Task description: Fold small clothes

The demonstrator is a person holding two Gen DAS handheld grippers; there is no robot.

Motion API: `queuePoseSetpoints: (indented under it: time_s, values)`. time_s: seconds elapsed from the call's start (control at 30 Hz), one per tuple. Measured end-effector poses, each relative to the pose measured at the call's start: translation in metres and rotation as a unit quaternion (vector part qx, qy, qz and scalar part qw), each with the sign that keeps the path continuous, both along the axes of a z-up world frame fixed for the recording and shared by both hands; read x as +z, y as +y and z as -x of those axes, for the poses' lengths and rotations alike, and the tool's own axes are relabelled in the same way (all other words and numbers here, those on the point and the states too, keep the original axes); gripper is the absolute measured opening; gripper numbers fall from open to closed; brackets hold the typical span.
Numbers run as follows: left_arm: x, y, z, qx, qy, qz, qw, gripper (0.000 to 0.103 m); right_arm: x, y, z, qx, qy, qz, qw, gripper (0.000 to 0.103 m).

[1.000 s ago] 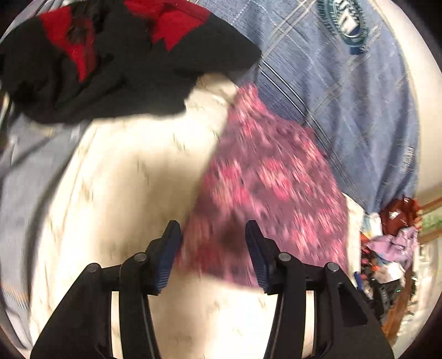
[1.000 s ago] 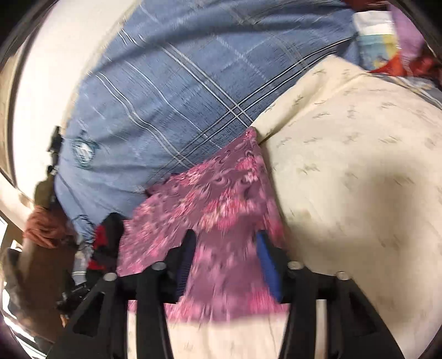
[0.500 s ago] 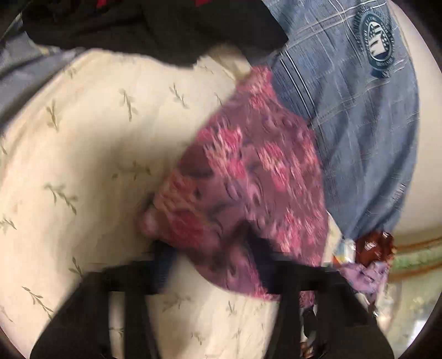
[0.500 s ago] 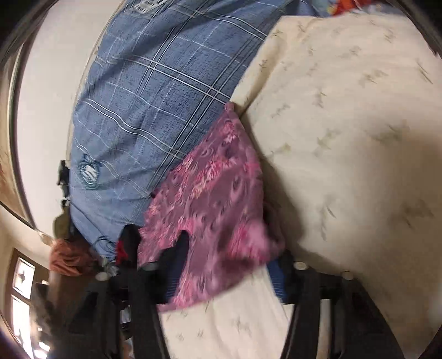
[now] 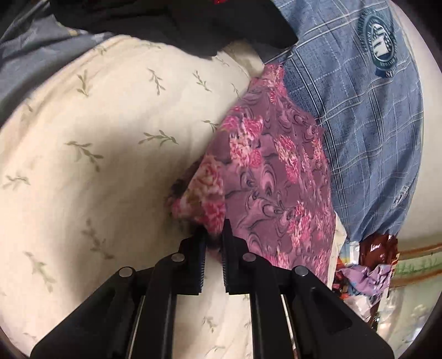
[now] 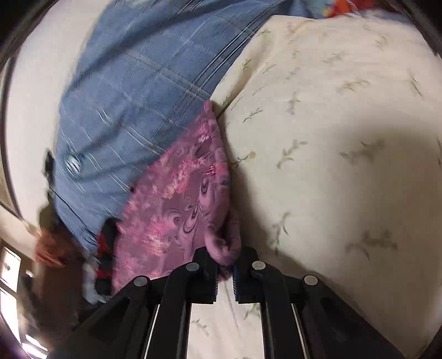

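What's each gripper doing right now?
Left gripper: closed on the purple floral cloth.
Right gripper: closed on the same cloth's bunched edge.

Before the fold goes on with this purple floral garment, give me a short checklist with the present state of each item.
1. Left gripper shut on the purple floral garment: ok, near corner bunched between the jaws.
2. Right gripper shut on the garment: ok, edge rolled between the jaws.
3. Garment clear of the blue plaid shirt: not ok, far edge rests against it.
4. Black and red garment out of the way: ok, apart.
5. Cream leaf-print sheet has open room for the fold: ok.
6. Garment lies flat: cannot tell.
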State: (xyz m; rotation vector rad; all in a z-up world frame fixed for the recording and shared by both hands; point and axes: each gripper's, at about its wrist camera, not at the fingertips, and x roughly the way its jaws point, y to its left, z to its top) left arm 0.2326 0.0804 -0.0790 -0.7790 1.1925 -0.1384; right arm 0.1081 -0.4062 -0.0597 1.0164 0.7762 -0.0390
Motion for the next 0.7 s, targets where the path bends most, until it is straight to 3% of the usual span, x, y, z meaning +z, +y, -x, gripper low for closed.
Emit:
queuePoseSetpoints:
  time_s: [0.03,0.1,0.17,0.23,0.33,0.43,0.53,0.7]
  values:
    - [0.006,0.001,0.003,-0.006,-0.004,-0.013,0.9999,0.009,0.004,0.0,0.008,-0.009,-0.002,-0.006,1.0,0.017]
    - [0.017,0.005,0.01,-0.011,-0.019,-0.031,0.9993,0.01,0.01,-0.001,0.018,-0.017,0.007,0.002,1.0,0.019]
    - [0.027,0.011,0.02,-0.019,-0.034,-0.047,0.9982,0.019,0.021,-0.003,0.034,-0.025,0.01,0.021,0.999,0.02]
    - [0.037,0.019,0.029,-0.017,-0.054,-0.06,0.9967,0.036,0.035,-0.003,0.047,-0.037,0.001,0.038,0.999,0.022]
    - [0.052,0.025,0.029,-0.012,-0.078,-0.093,0.9926,0.042,0.067,0.01,0.053,-0.025,-0.033,0.086,0.995,0.033]
    - [0.063,0.019,0.015,-0.022,-0.086,-0.111,0.9899,0.053,0.09,0.037,0.035,0.021,-0.061,0.133,0.989,0.048]
    - [0.068,0.002,-0.007,-0.041,-0.089,-0.125,0.9874,0.054,0.096,0.074,0.006,0.08,-0.072,0.172,0.979,0.05]
    - [0.06,-0.035,-0.052,-0.075,-0.077,-0.171,0.9794,0.056,0.076,0.12,-0.045,0.136,-0.064,0.189,0.971,0.05]
